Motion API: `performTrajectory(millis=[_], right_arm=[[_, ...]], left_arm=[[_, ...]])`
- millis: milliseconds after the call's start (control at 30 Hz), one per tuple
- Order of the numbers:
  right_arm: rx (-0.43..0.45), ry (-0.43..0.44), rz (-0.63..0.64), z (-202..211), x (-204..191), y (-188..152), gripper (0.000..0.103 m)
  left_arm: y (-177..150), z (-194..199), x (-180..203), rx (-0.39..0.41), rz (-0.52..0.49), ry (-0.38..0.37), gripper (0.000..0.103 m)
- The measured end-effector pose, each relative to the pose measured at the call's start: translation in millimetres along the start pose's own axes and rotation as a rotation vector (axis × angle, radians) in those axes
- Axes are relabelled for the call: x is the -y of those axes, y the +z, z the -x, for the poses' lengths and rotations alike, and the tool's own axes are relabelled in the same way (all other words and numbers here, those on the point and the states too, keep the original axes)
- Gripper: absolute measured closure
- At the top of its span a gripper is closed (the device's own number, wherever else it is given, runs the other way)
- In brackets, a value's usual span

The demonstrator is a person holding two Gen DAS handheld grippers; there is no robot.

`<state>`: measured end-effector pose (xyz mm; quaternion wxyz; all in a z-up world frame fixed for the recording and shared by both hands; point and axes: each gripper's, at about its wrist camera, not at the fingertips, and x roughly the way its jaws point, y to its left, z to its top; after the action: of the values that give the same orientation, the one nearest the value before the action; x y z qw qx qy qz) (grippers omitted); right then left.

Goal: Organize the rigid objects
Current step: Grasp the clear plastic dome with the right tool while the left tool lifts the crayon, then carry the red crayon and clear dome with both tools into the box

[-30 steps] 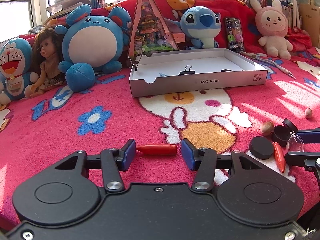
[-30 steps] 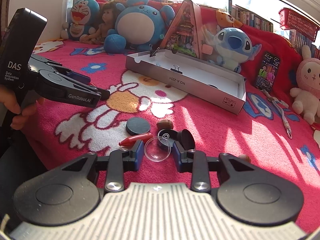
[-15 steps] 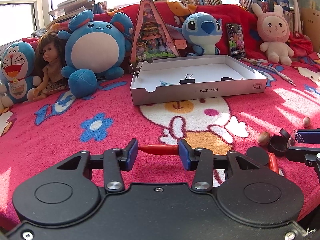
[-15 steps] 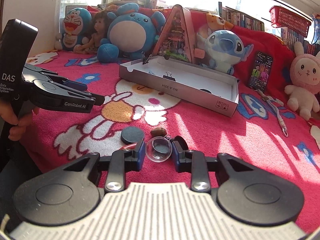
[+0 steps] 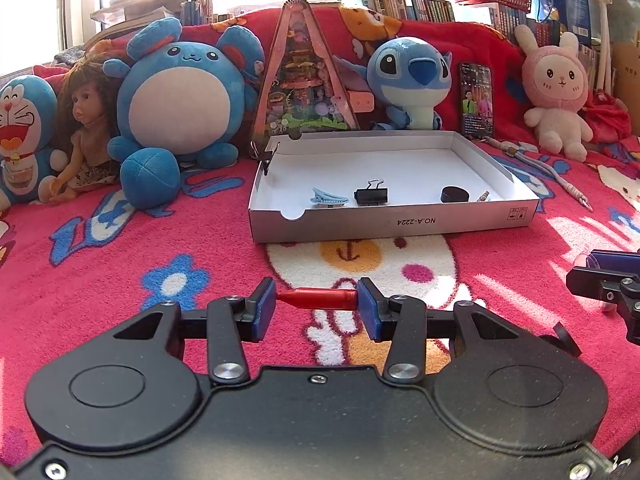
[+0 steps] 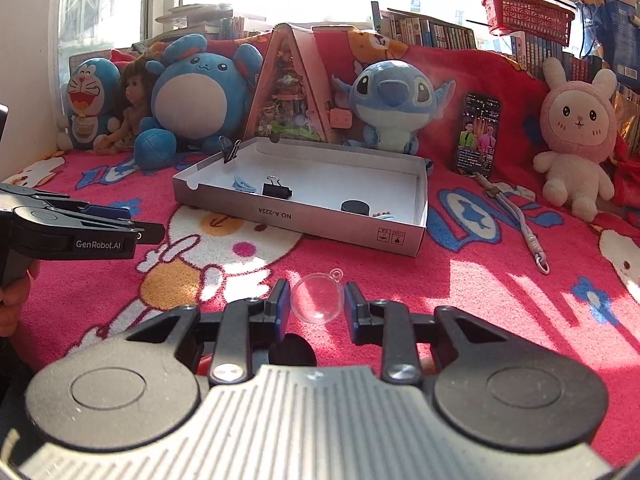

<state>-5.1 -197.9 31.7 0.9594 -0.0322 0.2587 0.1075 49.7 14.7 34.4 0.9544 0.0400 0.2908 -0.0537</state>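
**Both grippers loaded in front of the box**

The white box [image 5: 520, 210] marked "NO.A-2224" lies on the bed's red blanket [image 5: 100, 272]. In it: a blue clip [image 5: 329, 199], a black binder clip [image 5: 372, 195], a black disc [image 5: 454, 194]; another binder clip [image 6: 231, 152] grips its far-left corner.

In front of the box, the left gripper [image 5: 316, 300] – lettered "GenRobot.AI" – has its jaws pinching a red cone [image 5: 320, 298] end to end. The right gripper [image 6: 316, 304] pinches a clear ball [image 6: 317, 298].
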Motion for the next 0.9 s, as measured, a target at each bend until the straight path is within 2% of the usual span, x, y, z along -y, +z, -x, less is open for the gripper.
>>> performTrajectory(millis=[567, 733, 900], right_arm=[[-0.045, -0.046, -0.245, -46, 64, 53, 0.069], [-0.084, -0.040, -0.298, -62, 82, 71, 0.069], [-0.147, -0.033, -0.336, -81, 95, 89, 0.069]], left_arm=[[70, -40, -15, -0.002, 0.063, -0.016, 0.061], [90, -67, -20, -0.044, 0.079, -0.010, 0.061], [107, -103, -23, -0.124, 0.119, -0.002, 0.061]])
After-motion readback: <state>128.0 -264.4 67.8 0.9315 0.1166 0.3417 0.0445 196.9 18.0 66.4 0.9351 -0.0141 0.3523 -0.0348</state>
